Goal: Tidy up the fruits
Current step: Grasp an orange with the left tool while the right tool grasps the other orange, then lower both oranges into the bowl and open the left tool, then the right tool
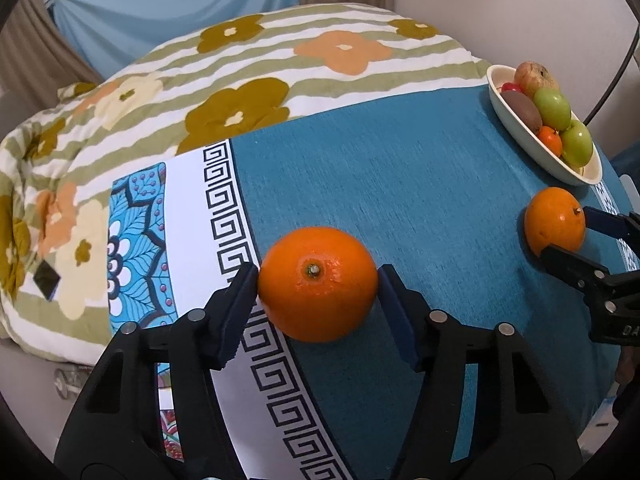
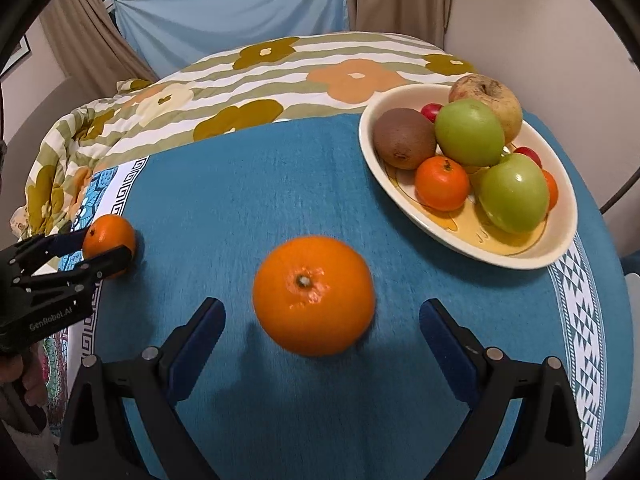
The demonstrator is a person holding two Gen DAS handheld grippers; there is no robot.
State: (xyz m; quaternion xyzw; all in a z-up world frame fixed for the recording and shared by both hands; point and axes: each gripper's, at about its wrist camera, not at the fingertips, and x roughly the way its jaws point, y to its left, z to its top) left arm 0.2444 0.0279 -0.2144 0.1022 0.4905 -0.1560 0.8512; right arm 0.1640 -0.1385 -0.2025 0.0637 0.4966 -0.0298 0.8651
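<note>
Two oranges are to be moved to the fruit bowl (image 2: pixel 472 236), which stands at the far right corner of the table on the blue tablecloth (image 2: pixel 248 184) and already holds green apples, a kiwi, a small orange and other fruit. The left orange (image 1: pixel 318 284) lies near the left edge of the table, on the border where the blue field meets the white key-pattern band. It is bracketed by the left gripper (image 1: pixel 316 280), whose jaws are drawn in to about the width of the fruit; the pads appear to be at the skin on both sides, but firm pressure cannot be confirmed, and the fruit is seen resting on the cloth. The right orange (image 2: pixel 314 294) lies near the middle of the table, between the left orange and the bowl, stem end up. It is straddled by the right gripper (image 2: pixel 320 316), whose jaws stand wide, with clear gaps on both sides. Each orange is judged to be fairly firm, moderately heavy, round and smooth-skinned, so rolling or slipping is to be expected under an off-centre grip. Hold should be taken across the widest girth, level with the middle, and pressure should be kept moderate so that the peel is not bruised.
</note>
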